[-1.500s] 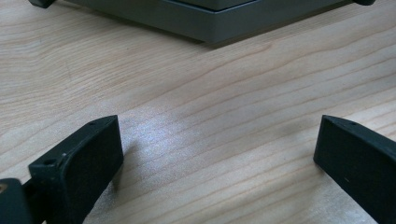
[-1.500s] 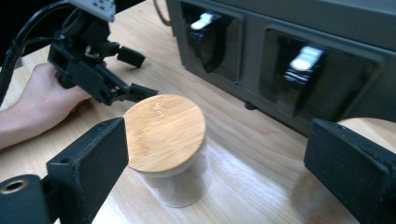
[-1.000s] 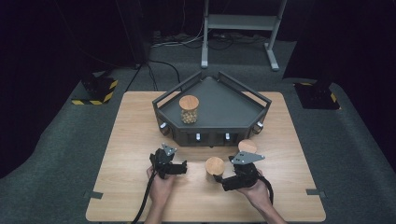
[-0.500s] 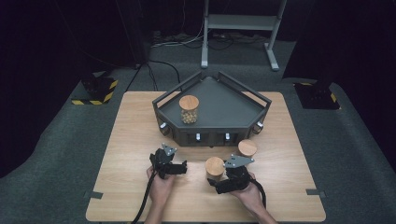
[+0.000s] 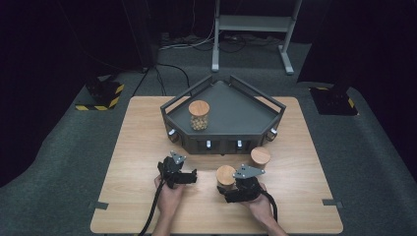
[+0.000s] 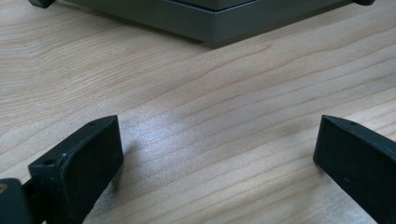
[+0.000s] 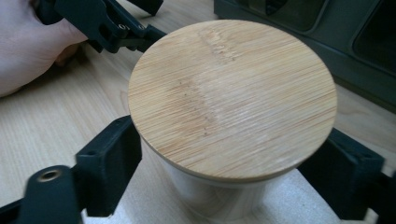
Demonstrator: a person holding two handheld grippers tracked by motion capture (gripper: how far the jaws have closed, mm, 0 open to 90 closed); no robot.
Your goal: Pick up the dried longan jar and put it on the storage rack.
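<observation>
I see pale, streaky wood grain on my desk, tan bamboo lids on the jars, a dark grey tray, and black jaws on each hand-held gripper.

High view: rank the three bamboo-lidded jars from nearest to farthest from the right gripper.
1. Jar between the jaws of the right gripper, on the table.
2. Second jar, just beyond, by the tray's front.
3. Filled jar, in the grey tray, left side.
</observation>
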